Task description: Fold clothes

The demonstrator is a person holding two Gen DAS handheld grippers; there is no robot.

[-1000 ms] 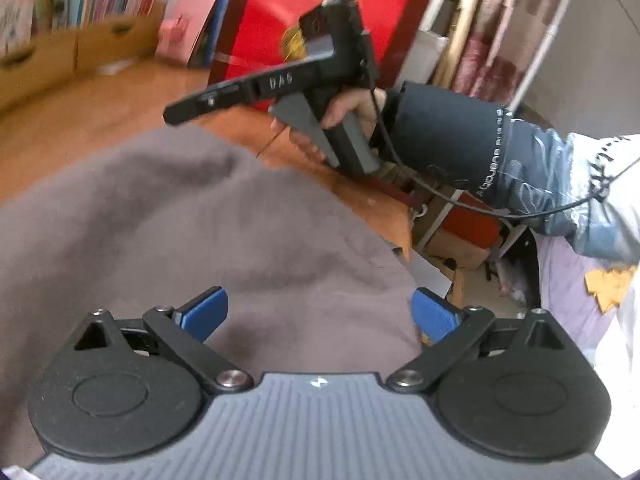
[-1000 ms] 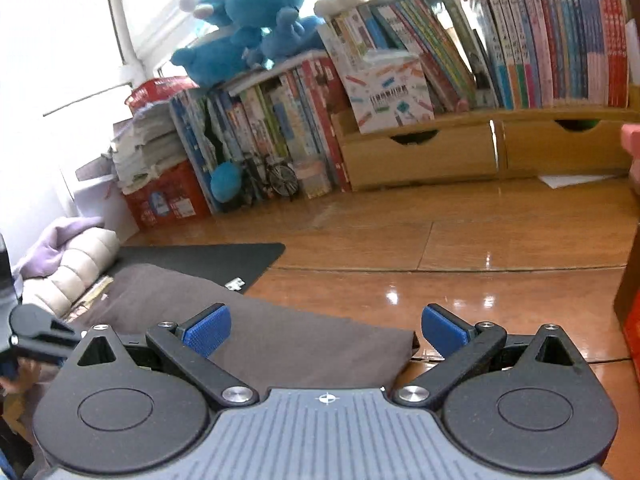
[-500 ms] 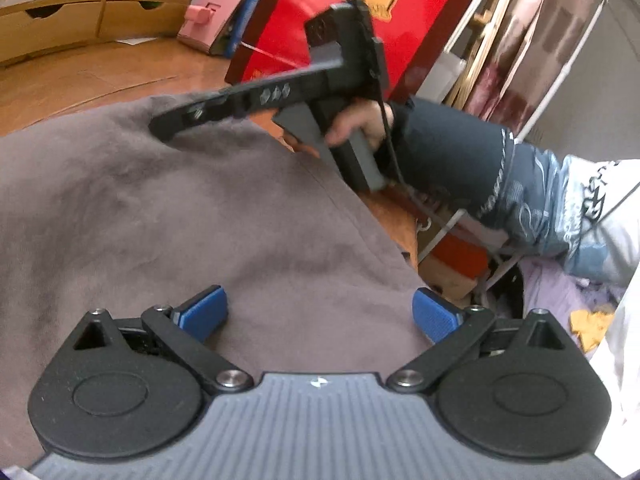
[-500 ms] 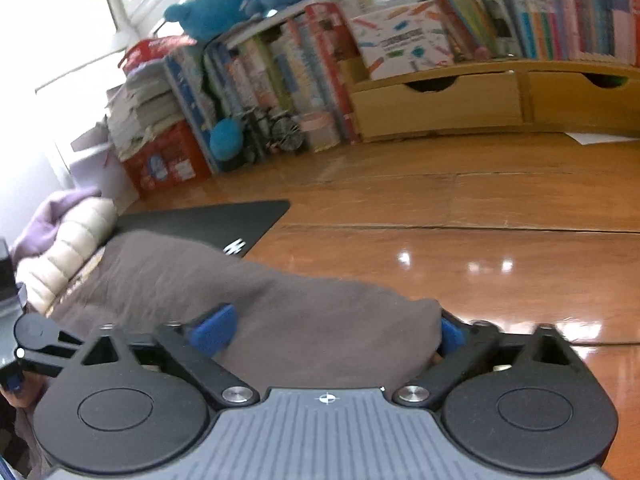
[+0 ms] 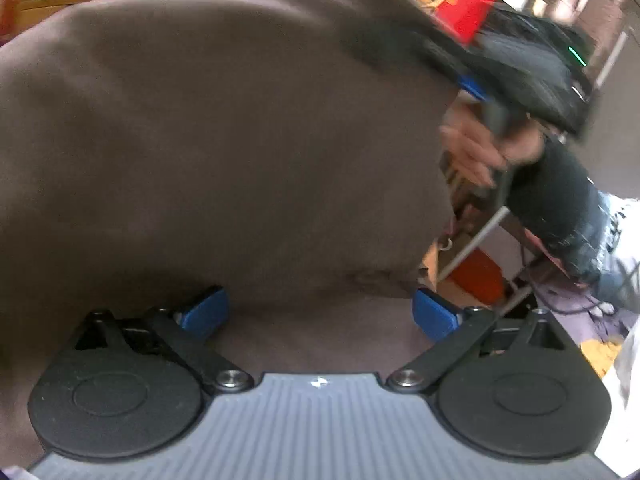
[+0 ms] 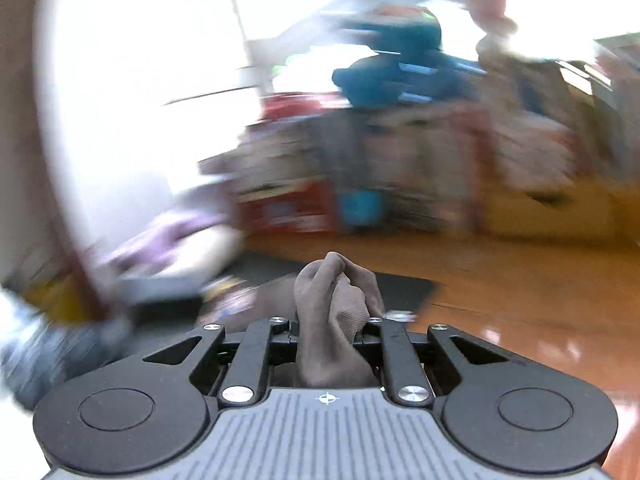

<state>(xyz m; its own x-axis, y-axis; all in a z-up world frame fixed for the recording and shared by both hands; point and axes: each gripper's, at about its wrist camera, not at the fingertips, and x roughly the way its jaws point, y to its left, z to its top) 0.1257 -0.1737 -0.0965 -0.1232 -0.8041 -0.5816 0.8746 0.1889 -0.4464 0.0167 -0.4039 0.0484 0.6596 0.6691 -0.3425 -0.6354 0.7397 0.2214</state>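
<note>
A brown-grey garment (image 5: pixel 240 140) fills most of the left wrist view, its far part lifted. My left gripper (image 5: pixel 320 314) is open, its blue pads wide apart with the cloth's near edge lying between them. In the right wrist view my right gripper (image 6: pixel 334 330) is shut on a bunched fold of the same garment (image 6: pixel 336 292), which sticks up between the closed fingers. The left wrist view also shows the right gripper (image 5: pixel 520 60), blurred, at the upper right over the cloth, held by a hand (image 5: pixel 476 152) in a dark sleeve.
The garment lies on a wooden table (image 6: pixel 520 280) with a black mat (image 6: pixel 400 284) on it. Shelves of books and blue plush toys (image 6: pixel 392 72) stand at the back, blurred. A red box (image 5: pixel 460 4) sits behind the cloth.
My right gripper has closed on the garment's edge and is lifting it, moving fast with heavy blur. The cloth has risen in the left wrist view. My left gripper stays open.
</note>
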